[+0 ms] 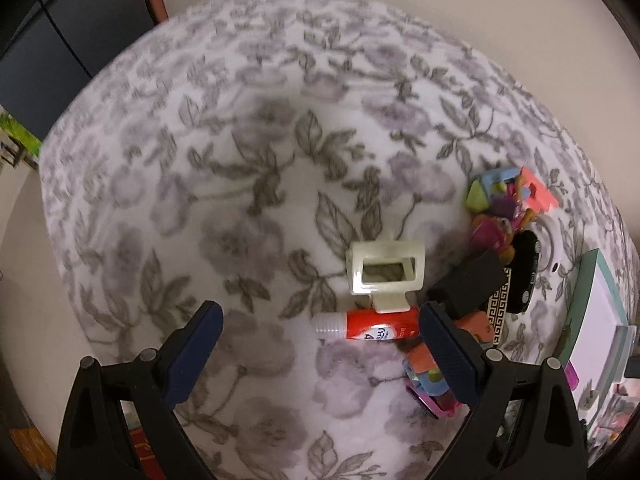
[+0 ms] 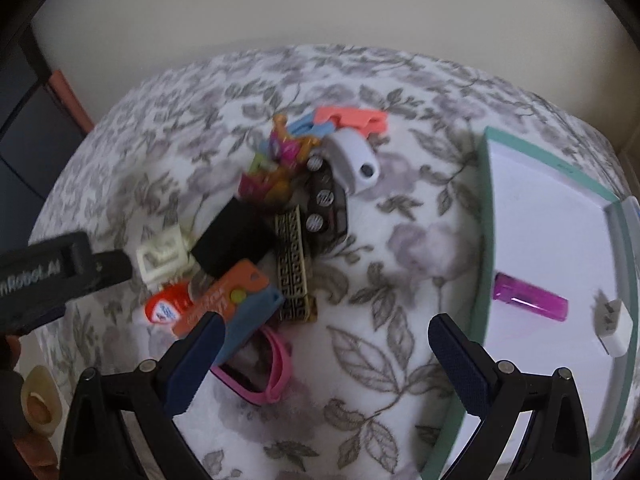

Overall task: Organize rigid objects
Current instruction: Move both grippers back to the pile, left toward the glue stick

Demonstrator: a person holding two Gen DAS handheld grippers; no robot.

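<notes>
A heap of small rigid things lies on the floral cloth. It holds a cream claw clip point(image 1: 384, 276), a red tube point(image 1: 368, 328), a black block point(image 1: 468, 284), a gold-patterned bar point(image 2: 294, 264), an orange and blue piece point(image 2: 240, 300), a pink band point(image 2: 264, 364), a white ring point(image 2: 352, 160) and a coral piece point(image 2: 352, 118). My left gripper point(image 1: 320, 348) is open just short of the tube and clip, its right finger over the heap's edge. My right gripper point(image 2: 328, 360) is open above bare cloth between the heap and the box.
A white box with a teal rim point(image 2: 486, 200) sits to the right and holds a purple lighter point(image 2: 530, 298) and a white plug point(image 2: 614, 328). The left gripper's black body point(image 2: 60, 276) reaches in from the left. A cream wall runs behind; dark furniture point(image 1: 60, 32) stands far left.
</notes>
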